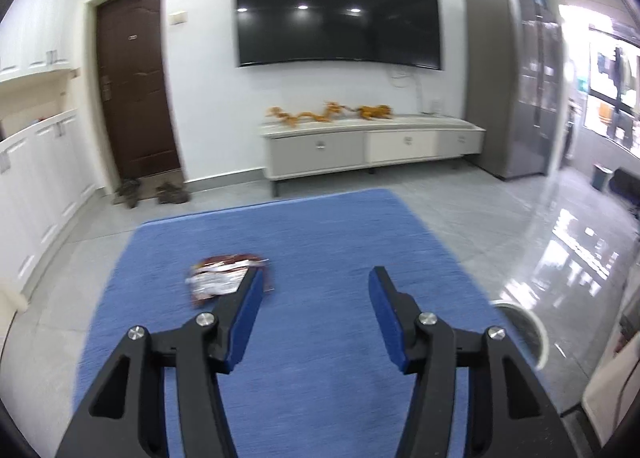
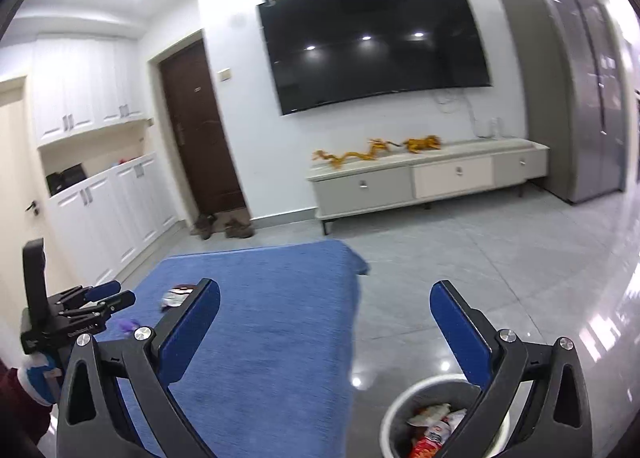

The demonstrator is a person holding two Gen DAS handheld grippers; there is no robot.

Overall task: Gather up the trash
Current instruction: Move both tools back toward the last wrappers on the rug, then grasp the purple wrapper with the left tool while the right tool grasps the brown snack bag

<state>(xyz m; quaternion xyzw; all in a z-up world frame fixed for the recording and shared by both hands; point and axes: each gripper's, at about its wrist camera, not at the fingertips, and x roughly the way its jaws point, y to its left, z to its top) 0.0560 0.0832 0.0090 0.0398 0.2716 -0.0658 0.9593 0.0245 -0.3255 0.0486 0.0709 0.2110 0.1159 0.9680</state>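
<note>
Two wrist cameras look across a living room with a blue rug (image 1: 304,242) on a grey tiled floor (image 1: 472,210). On the far white wall hangs a large dark television (image 1: 338,8), with a low pale cabinet (image 1: 372,146) beneath it carrying orange dragon figures (image 1: 332,114). A dark brown door (image 1: 134,78) stands to the left, shoes (image 1: 152,192) lying on the floor before it.

The left gripper (image 1: 316,296) has its jaws apart, with only rug showing between the blue pads and nothing held. A crumpled red and white snack wrapper (image 1: 224,278) lies flat on the rug, just beyond and partly hidden behind the left finger; motion blur makes it hard to tell whether they touch.

The right gripper (image 2: 326,304) is spread wide and holds nothing. Below its right finger, a round grey trash bin (image 2: 404,414) with a white rim stands on the tiles just beside the rug, and crumpled wrappers (image 2: 434,424) lie inside it. In this view the left gripper (image 2: 110,296) appears at the left edge, held by a person's hand (image 2: 38,374) in a blue and white glove, with the wrapper (image 2: 176,295) on the rug near it. A small purple scrap (image 2: 127,324) lies on the rug close by.
</note>
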